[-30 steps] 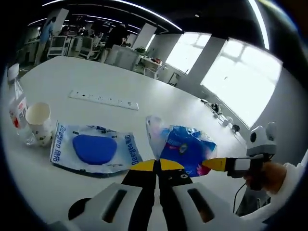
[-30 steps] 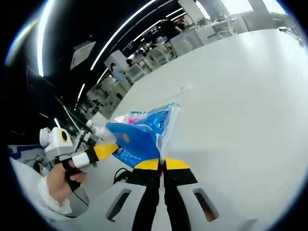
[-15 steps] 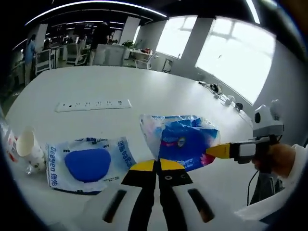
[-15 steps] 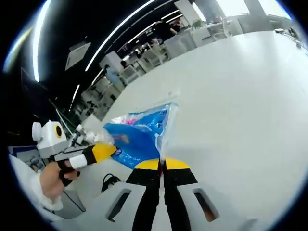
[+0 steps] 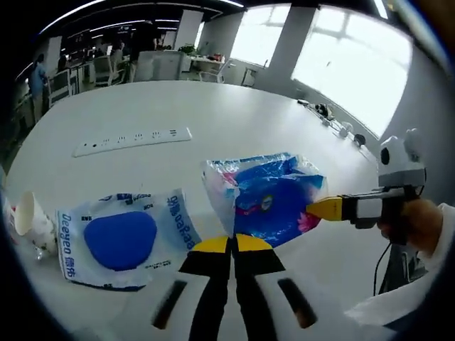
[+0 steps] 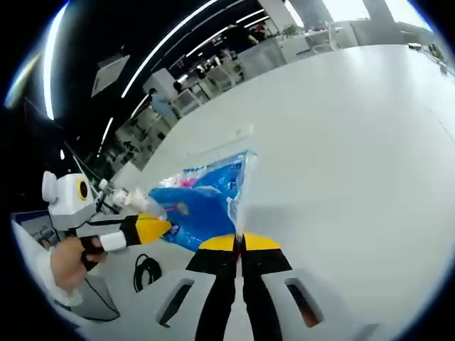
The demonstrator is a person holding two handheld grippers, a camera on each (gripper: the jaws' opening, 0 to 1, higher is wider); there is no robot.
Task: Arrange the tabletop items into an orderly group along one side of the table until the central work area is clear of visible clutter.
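A blue plastic tissue pack [image 5: 274,202] is held between both grippers, just above the white table [image 5: 213,114]. My left gripper [image 5: 232,241] is shut on the pack's near plastic edge. My right gripper [image 5: 316,207] comes in from the right, held by a hand, and is shut on the pack's other side. In the right gripper view the same pack [image 6: 202,202] hangs from my right gripper [image 6: 242,240], and the left gripper [image 6: 163,226] pinches it from the left. A white wipes pack [image 5: 121,238] with a blue oval lies flat to the left.
A paper cup [image 5: 28,220] stands at the far left beside the wipes pack. A white power strip [image 5: 131,141] lies further back on the table. A black cable [image 6: 146,271] lies on the floor off the table edge. Desks and chairs stand in the background.
Both grippers keep hold of the tissue pack. The left gripper view has swung, so the wipes pack and cup sit lower left and the bottle has slipped out of sight.
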